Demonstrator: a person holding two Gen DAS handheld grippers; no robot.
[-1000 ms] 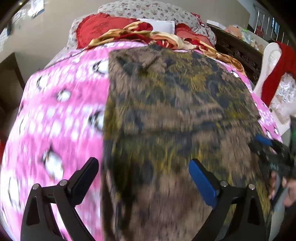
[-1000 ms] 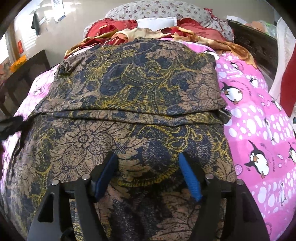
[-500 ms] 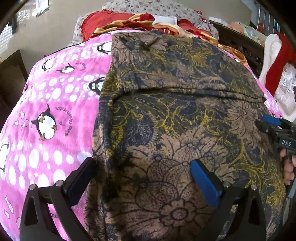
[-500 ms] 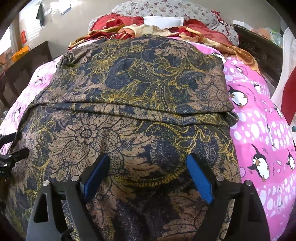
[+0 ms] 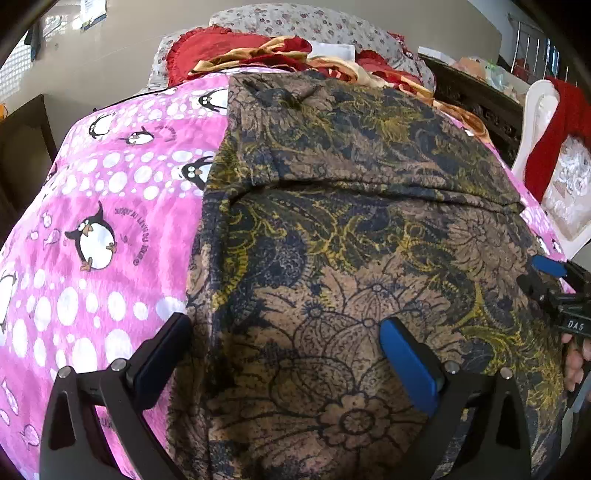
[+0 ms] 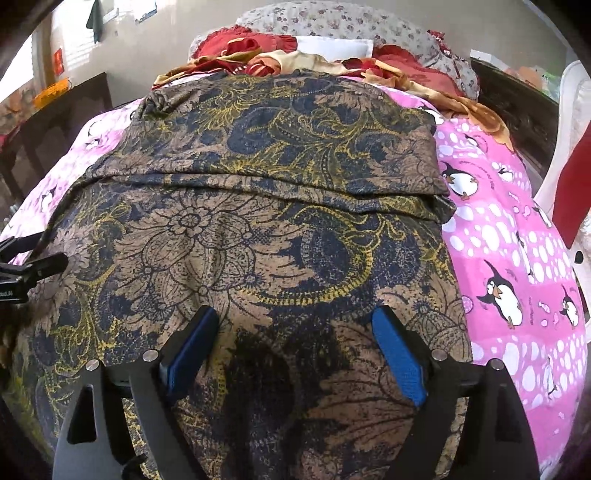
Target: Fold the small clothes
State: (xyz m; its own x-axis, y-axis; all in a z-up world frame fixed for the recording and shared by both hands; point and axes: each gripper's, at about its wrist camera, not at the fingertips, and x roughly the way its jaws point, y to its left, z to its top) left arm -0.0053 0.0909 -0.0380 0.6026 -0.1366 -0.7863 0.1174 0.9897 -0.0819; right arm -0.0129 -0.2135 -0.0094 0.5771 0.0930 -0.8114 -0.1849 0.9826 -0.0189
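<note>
A brown garment with a navy and yellow floral print [image 5: 351, 229] lies flat on the pink penguin blanket [image 5: 103, 206], its far part folded over into a cross crease; it also fills the right wrist view [image 6: 258, 221]. My left gripper [image 5: 284, 347] is open and empty, low over the garment's near left edge. My right gripper [image 6: 291, 339] is open and empty, low over the garment's near right part. Each gripper shows at the edge of the other's view: the right one [image 5: 554, 284], the left one [image 6: 26, 266].
Red and gold cloths [image 6: 280, 59] and a floral pillow [image 5: 303, 26] are heaped at the head of the bed. A white plastic chair with red cloth [image 5: 554, 147] stands to the right. Dark wooden furniture [image 6: 62, 118] stands to the left.
Both grippers have moved slightly closer to the garment's near end. The left view was blurred a second ago and is steady now. The garment has not moved.
</note>
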